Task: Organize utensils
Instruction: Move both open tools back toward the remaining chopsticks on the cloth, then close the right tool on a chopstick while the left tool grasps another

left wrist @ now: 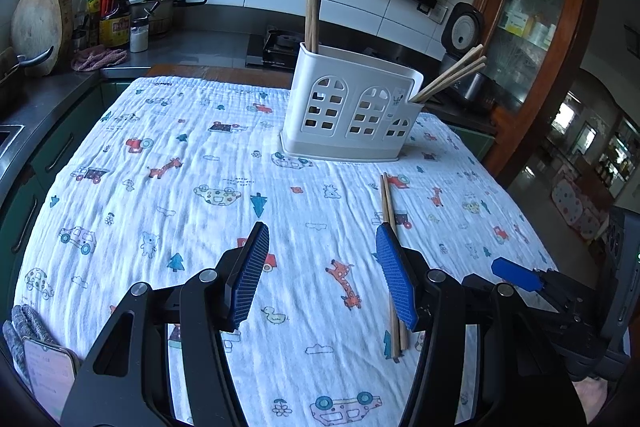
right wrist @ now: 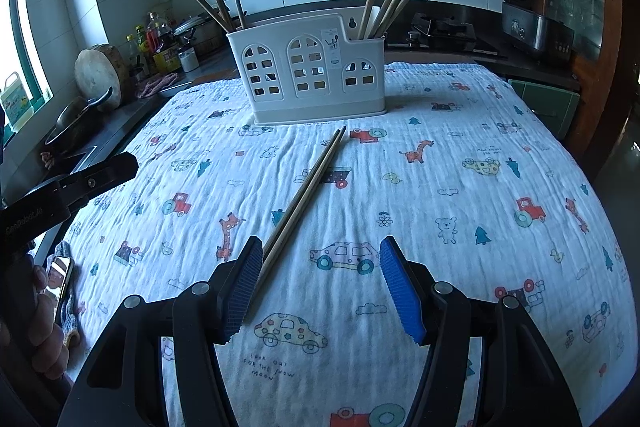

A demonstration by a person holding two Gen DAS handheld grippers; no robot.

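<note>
Blue ribbed pads line both grippers, and on each the jaws stand wide apart with nothing between them. In the right wrist view the right gripper (right wrist: 321, 283) hovers low over the cloth at the bottom of the frame, and the near ends of the loose chopstick pair (right wrist: 308, 183) pass just beside its left pad, outside the gap as far as I can judge. In the left wrist view the left gripper (left wrist: 322, 273) sits likewise at bottom centre, with the same pair running behind its right pad.

The pair lies flat on the printed tablecloth (right wrist: 460, 195), slanting from the lower middle up toward the white utensil holder (right wrist: 312, 75), its far tips close to the holder's base. Other chopsticks already stand in the holder's end compartments.

The risks look plain. Closing now would likely catch one stick or none, since the pair is off to one side of either gap. Thin sticks lying flat on soft, wrinkled cloth may roll apart or let the pads pinch fabric instead. Held near one end, the pair could swing and knock the light holder or the sticks leaning in it.
</note>
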